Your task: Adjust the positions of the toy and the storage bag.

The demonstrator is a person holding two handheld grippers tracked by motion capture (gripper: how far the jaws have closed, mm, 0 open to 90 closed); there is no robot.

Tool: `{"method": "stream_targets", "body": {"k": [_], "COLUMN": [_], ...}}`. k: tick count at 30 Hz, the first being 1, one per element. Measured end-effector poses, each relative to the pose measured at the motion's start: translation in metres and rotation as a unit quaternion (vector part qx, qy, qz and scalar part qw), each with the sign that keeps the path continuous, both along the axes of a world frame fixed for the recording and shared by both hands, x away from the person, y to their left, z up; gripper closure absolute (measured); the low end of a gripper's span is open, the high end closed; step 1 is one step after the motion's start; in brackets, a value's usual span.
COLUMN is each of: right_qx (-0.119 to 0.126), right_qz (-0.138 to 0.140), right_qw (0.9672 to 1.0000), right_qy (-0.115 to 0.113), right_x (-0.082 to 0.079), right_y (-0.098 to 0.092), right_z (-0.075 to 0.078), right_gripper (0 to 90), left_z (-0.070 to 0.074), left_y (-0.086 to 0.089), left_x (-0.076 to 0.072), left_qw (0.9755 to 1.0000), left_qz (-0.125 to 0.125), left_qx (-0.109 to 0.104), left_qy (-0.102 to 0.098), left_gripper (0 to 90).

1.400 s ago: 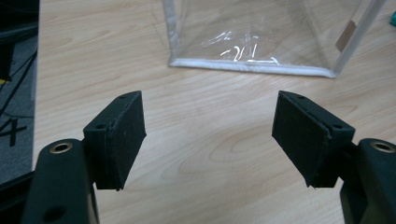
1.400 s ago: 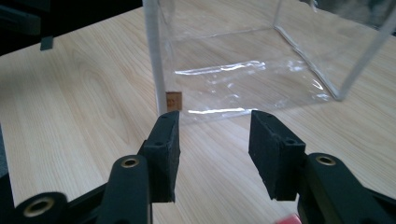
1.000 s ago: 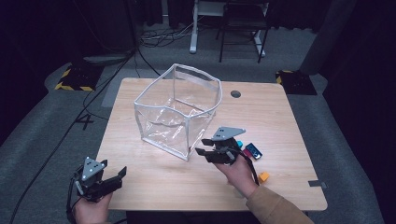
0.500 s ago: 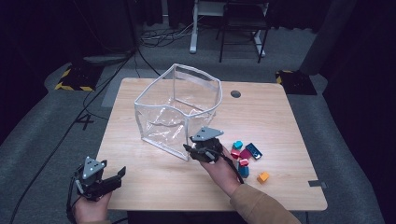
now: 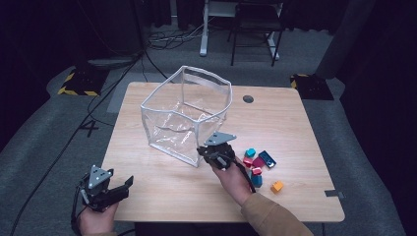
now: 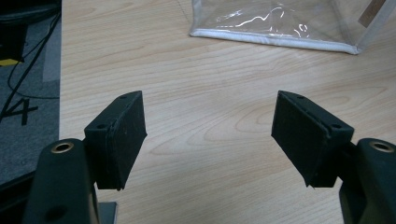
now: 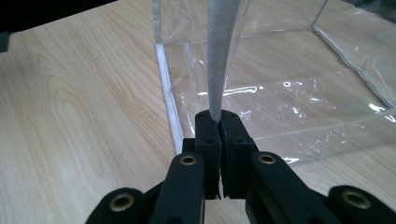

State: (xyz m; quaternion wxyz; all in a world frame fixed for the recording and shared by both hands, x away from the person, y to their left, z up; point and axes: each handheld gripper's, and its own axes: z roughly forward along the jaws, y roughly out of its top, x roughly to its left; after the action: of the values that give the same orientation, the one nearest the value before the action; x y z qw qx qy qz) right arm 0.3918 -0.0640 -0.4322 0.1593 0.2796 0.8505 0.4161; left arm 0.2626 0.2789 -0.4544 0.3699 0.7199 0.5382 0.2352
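Carpet [image 5: 44,147], grey and dim, surrounds a light wooden table [image 5: 305,118]; black cables [image 5: 162,42] trail across the floor beyond its far edge, near the legs of a white stand [image 5: 202,29], and yellow-and-black striped pads [image 5: 76,83] lie off both far corners. On the table's middle stands a clear plastic bag [image 5: 187,115], box-shaped, open at the top, its edges trimmed in white-grey binding and its walls creased and glinting. Small coloured blocks [image 5: 258,164] in teal, red, blue and orange lie in a loose cluster right of the bag's near corner. The right gripper [image 5: 216,153] sits at that near corner, its jaws pressed together on the bag's vertical binding strip [image 7: 219,56]; they have just been closing, and a second ago this gripper stood farther right, over the blocks. The left gripper [image 5: 105,189] rests at the table's near left edge, jaws spread over bare wood, where it was before.
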Motion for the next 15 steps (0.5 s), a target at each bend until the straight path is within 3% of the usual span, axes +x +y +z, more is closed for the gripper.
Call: {"method": "stream_targets", "body": {"k": [9,15], "right_qx": [0.014,0.015], "right_qz": [0.006,0.016], "right_qw": [0.9996,0.9993], "right_qy": [0.025,0.031], "right_x": [-0.017,-0.043], "right_y": [-0.026,-0.047], "right_z": [0.002,0.003], "right_gripper": [87.5,87.4], "left_z": [0.001,-0.003], "left_y": [-0.012,-0.028], "left_x": [0.008,0.016], "left_qw": [0.9998,0.9975], "left_qz": [-0.021,-0.068], "left_qx": [0.001,-0.019], "left_qy": [-0.001,0.006], "left_gripper": [26.5,33.2]}}
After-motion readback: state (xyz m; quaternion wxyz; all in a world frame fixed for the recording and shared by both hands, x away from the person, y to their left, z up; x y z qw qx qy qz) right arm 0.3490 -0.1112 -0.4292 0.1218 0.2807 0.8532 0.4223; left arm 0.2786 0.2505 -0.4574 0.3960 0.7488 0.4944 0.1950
